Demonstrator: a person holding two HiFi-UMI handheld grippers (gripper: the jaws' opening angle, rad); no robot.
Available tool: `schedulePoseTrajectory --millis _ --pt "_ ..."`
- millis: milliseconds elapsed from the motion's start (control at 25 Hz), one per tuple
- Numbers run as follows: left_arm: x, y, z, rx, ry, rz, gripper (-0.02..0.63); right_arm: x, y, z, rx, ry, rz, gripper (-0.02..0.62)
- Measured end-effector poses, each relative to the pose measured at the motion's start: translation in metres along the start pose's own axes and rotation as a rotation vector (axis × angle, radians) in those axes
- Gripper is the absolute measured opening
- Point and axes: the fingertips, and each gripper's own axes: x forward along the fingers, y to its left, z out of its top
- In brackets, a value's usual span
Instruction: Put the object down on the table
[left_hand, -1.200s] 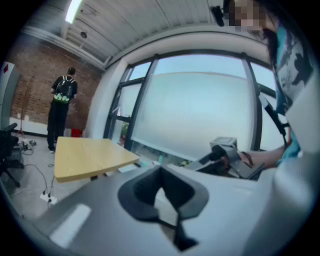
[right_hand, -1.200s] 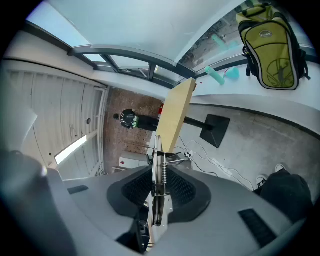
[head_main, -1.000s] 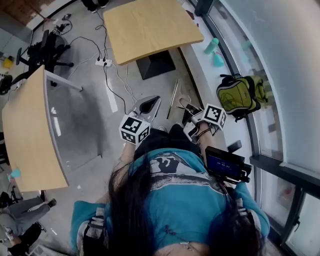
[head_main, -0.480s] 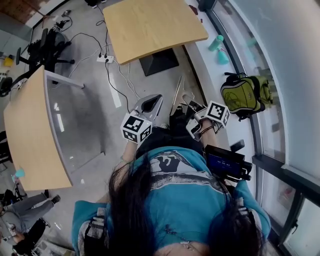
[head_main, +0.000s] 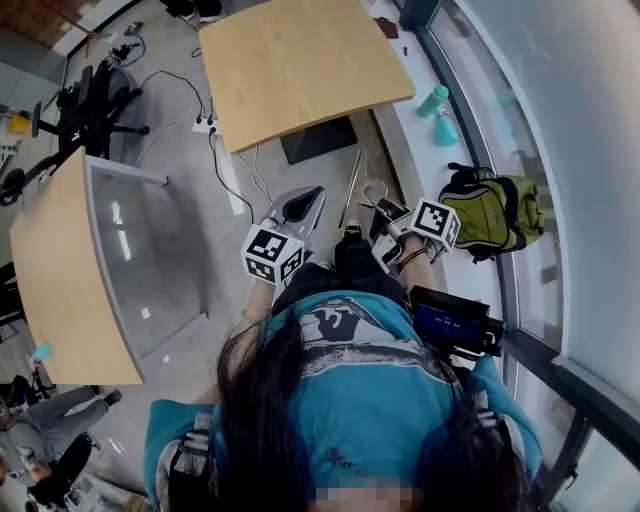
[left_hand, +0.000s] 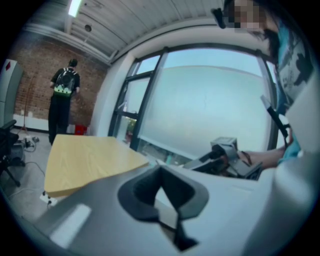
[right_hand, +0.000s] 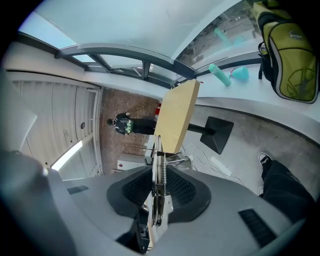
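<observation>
Metal spring tongs (right_hand: 159, 176) stand edge-on between the jaws of my right gripper (right_hand: 158, 200), which is shut on them. In the head view the tongs (head_main: 352, 188) reach forward from the right gripper (head_main: 380, 215) over the grey floor, toward the light wooden table (head_main: 300, 65) ahead. My left gripper (head_main: 303, 203) is held beside it at about the same height. Its jaws are closed together with nothing between them in the left gripper view (left_hand: 161, 172). The same table (left_hand: 85, 160) shows beyond them.
A second wooden table (head_main: 55, 270) stands at the left. Cables and a power strip (head_main: 208, 125) lie on the floor near the table's black base (head_main: 318, 140). A green backpack (head_main: 495, 212) and teal bottle (head_main: 433, 100) rest on the window ledge. A person (left_hand: 62, 102) stands far off.
The wooden table ahead has come slightly closer and larger in view. Both grippers have edged forward, and the tongs stay in the right gripper.
</observation>
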Motion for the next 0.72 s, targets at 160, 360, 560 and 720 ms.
schedulePoseTrajectory --millis 160,360,560,720 --pt "0.037 0.011 0.019 0.005 -0.011 0.015 -0.009 0.014 0.006 0.043 -0.016 0.014 0.015 0.092" --pt "0.081 0.029 0.036 0.013 -0.010 0.055 -0.009 0.030 0.003 0.092 -0.016 0.039 0.025 0.092" --pt "0.128 0.064 0.057 0.000 -0.028 0.130 -0.008 0.053 -0.002 0.152 -0.015 0.067 0.027 0.092" --pt "0.120 0.071 0.055 -0.007 -0.027 0.165 -0.009 0.056 -0.002 0.152 -0.013 0.074 0.030 0.092"
